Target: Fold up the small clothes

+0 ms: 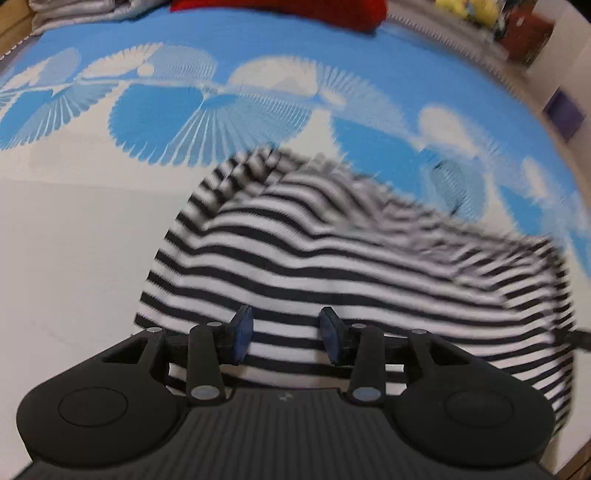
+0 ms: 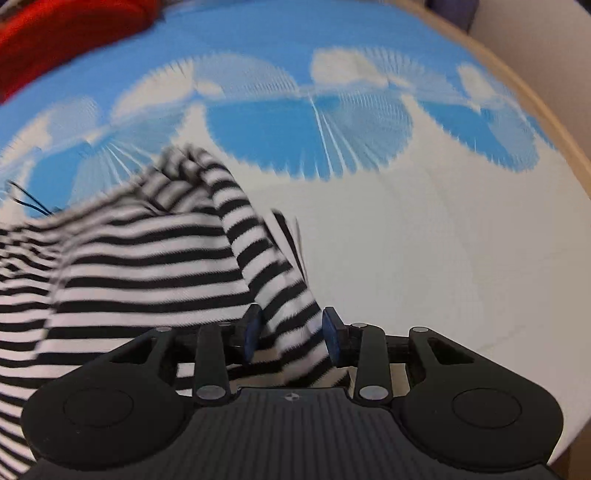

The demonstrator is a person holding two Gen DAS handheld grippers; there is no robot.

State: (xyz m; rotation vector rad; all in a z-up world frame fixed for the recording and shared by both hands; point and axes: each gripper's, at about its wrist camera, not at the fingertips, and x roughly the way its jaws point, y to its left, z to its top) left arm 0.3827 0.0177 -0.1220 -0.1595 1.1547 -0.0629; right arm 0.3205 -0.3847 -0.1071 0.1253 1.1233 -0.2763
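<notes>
A small black-and-white striped garment [image 1: 332, 266] lies rumpled on the blue and white bedspread [image 1: 74, 240]. My left gripper [image 1: 286, 336] hovers over the garment's near edge, its jaws open, and the striped cloth shows flat in the gap between the blue pads [image 1: 242, 334]. In the right wrist view the same garment [image 2: 140, 258] fills the left side. My right gripper [image 2: 291, 334] is open at the garment's right edge, and a loose fold of striped cloth stands between its blue pads [image 2: 332, 336]. Both views are blurred.
A red cushion [image 1: 314, 11] and a grey folded blanket [image 1: 81, 13] lie at the far end of the bed. Yellow soft toys [image 1: 469, 11] sit at the far right. The bed's wooden edge [image 2: 554, 122] curves along the right.
</notes>
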